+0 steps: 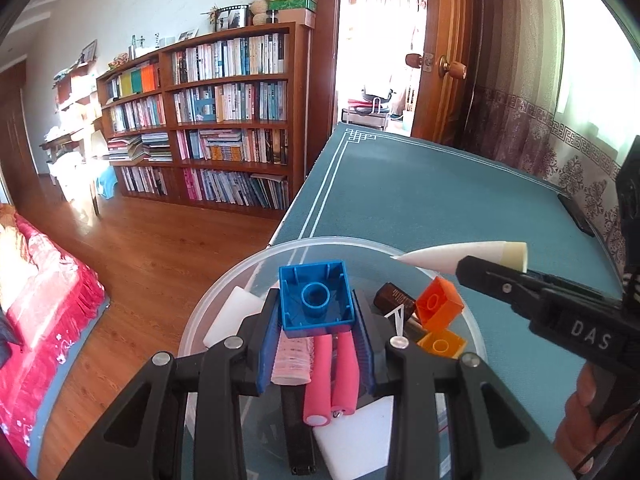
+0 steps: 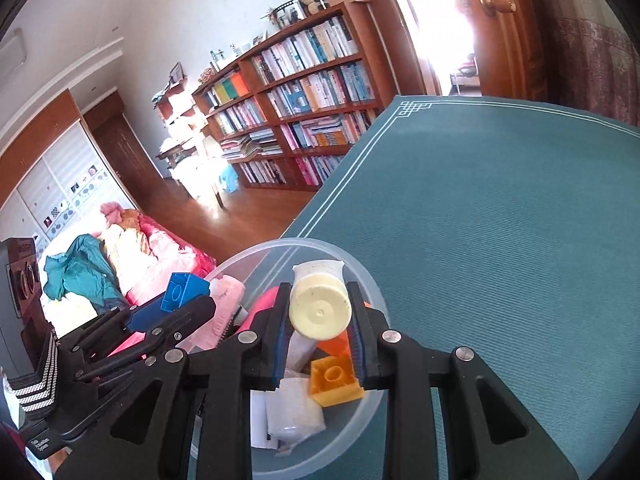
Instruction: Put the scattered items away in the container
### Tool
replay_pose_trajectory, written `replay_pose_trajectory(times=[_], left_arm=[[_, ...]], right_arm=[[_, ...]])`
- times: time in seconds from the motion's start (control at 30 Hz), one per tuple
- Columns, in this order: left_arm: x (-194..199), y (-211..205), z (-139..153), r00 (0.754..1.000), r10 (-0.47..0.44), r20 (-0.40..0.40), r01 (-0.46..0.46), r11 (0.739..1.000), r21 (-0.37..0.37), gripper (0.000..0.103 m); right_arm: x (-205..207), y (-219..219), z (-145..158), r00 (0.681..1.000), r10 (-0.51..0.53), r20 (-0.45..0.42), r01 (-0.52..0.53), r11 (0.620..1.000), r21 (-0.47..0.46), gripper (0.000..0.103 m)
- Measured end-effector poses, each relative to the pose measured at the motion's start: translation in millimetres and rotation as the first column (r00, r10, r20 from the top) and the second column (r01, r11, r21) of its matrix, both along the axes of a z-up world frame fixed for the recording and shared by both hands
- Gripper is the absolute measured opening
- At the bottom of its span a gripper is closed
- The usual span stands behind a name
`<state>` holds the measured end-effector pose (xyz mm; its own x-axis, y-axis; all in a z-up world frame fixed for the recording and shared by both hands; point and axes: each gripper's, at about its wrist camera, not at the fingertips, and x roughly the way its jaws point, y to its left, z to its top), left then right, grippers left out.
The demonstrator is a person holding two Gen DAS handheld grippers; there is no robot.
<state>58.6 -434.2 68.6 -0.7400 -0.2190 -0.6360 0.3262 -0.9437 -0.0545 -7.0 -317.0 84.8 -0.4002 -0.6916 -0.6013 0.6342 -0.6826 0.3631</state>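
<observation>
1. Your left gripper [image 1: 316, 320] is clamped on a blue building block [image 1: 316, 304], held hollow side toward the camera, directly above the clear plastic bowl [image 1: 224, 280].
2. Your right gripper [image 2: 318, 326] is closed on a white tube [image 2: 320, 304] by its cream cap end; in the left wrist view the tube's flat tail points over the bowl's far rim.
3. The bowl sits at the table's left edge, near the front, on the teal table cover [image 2: 500, 240]. Its rim slightly overhangs the white border lines printed on the cover.
4. Inside the bowl you already have two pink foam rollers [image 1: 332, 376] lying side by side, an orange block [image 1: 438, 308], a yellow-orange block [image 1: 442, 343], a small brown bottle [image 1: 394, 300], a pink-printed tube [image 1: 292, 360] and white flat pieces [image 1: 236, 316].
5. The orange and yellow-orange blocks lie against the bowl's right side, with the brown bottle just beside them.
6. The rest of the table cover, toward its far edge and right side, carries only a dark flat object [image 1: 576, 216] at the right edge; you cannot tell what it is.
7. Beyond the table's left edge stand a wooden bookshelf [image 1: 224, 120], a wooden floor [image 1: 160, 248] and a red bedspread [image 1: 40, 320].
</observation>
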Motion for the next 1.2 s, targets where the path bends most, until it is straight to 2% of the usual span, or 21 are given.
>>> replay_pose_trajectory(times=[0.17, 0.3, 0.4, 0.43, 0.6, 0.73, 0.87, 1.1, 1.17, 1.2], left_arm=[[4.2, -6.4, -2.7, 1.000, -0.016, 0.002, 0.016, 0.999, 0.035, 0.038], [5.4, -9.6, -8.9, 0.999, -0.028, 0.018, 0.027, 0.998, 0.062, 0.040], [8.0, -12.6, -13.9, 0.999, -0.027, 0.024, 0.026, 0.997, 0.072, 0.057], [9.1, -12.6, -14.8, 0.999, -0.026, 0.024, 0.024, 0.997, 0.071, 0.062], [15.0, -14.0, -13.7, 1.000, -0.024, 0.019, 0.023, 0.997, 0.078, 0.063], [22.8, -14.5, -8.3, 1.000, -0.002, 0.000, 0.002, 0.998, 0.064, 0.080], [29.5, -8.4, -4.2, 1.000, 0.007, 0.004, -0.007, 0.999, 0.036, 0.083], [51.4, 3.2, 7.1, 0.998, 0.062, -0.030, -0.063, 0.998, -0.033, 0.087], [60.7, 5.9, 11.6, 0.995, 0.078, -0.054, -0.080, 0.996, -0.031, 0.094], [66.2, 7.4, 14.2, 0.994, 0.084, -0.070, -0.087, 0.996, -0.031, 0.101]], right_arm=[[-1.5, -29.2, -8.2, 0.999, 0.038, 0.000, -0.038, 0.998, 0.048, 0.029], [0.5, -34.0, -11.9, 0.998, 0.056, -0.029, -0.054, 0.995, 0.082, 0.031], [6.0, -27.5, -8.3, 0.996, 0.051, -0.079, -0.044, 0.995, 0.091, 0.042], [8.3, -23.9, -6.8, 0.995, 0.047, -0.092, -0.039, 0.995, 0.089, 0.043], [14.4, -1.5, -5.3, 0.995, 0.038, -0.090, -0.031, 0.996, 0.078, 0.043], [16.7, 19.7, -11.0, 0.999, -0.001, -0.049, 0.004, 0.999, 0.054, 0.043], [23.8, 36.6, -14.5, 0.999, -0.028, -0.022, 0.030, 0.998, 0.051, 0.044], [58.4, 57.2, -2.4, 0.995, -0.032, -0.097, 0.038, 0.997, 0.060, 0.061], [68.2, 61.4, 7.2, 0.991, -0.034, -0.128, 0.040, 0.998, 0.049, 0.063], [74.4, 64.1, 11.8, 0.988, -0.034, -0.149, 0.041, 0.998, 0.046, 0.065]])
